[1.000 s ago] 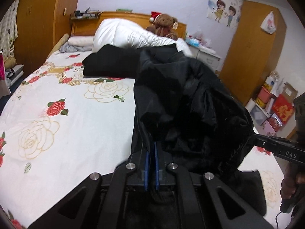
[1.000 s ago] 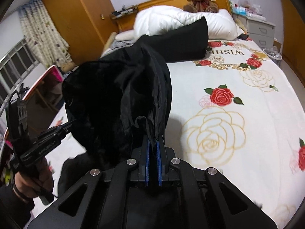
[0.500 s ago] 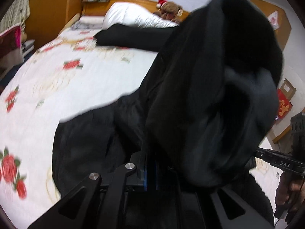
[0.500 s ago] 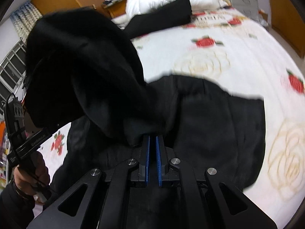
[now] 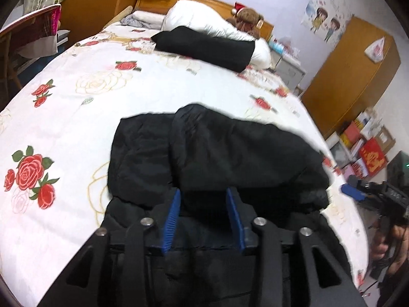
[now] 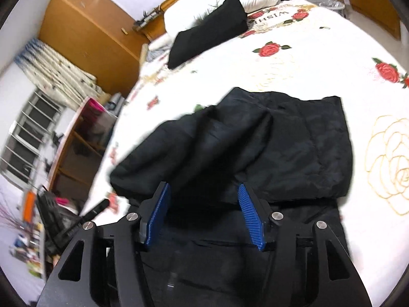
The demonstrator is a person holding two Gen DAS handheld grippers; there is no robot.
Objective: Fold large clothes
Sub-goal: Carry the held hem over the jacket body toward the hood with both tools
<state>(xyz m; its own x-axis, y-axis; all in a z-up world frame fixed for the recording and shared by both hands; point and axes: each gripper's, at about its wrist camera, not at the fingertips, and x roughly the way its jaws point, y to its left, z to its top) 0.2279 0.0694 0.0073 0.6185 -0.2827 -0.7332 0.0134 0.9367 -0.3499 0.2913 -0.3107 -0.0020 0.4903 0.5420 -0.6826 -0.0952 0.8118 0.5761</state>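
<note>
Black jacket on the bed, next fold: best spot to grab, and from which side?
Judging by how it lies, take the black jacket at the far corner of the folded-over layer, coming over from the near side. That edge is straight and flat on the bed sheet; the other end is bunched and rounded.

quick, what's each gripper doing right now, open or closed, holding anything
Left gripper: open, holding nothing, above the black padded jacket.
Right gripper: open, holding nothing, above the same jacket.
</note>
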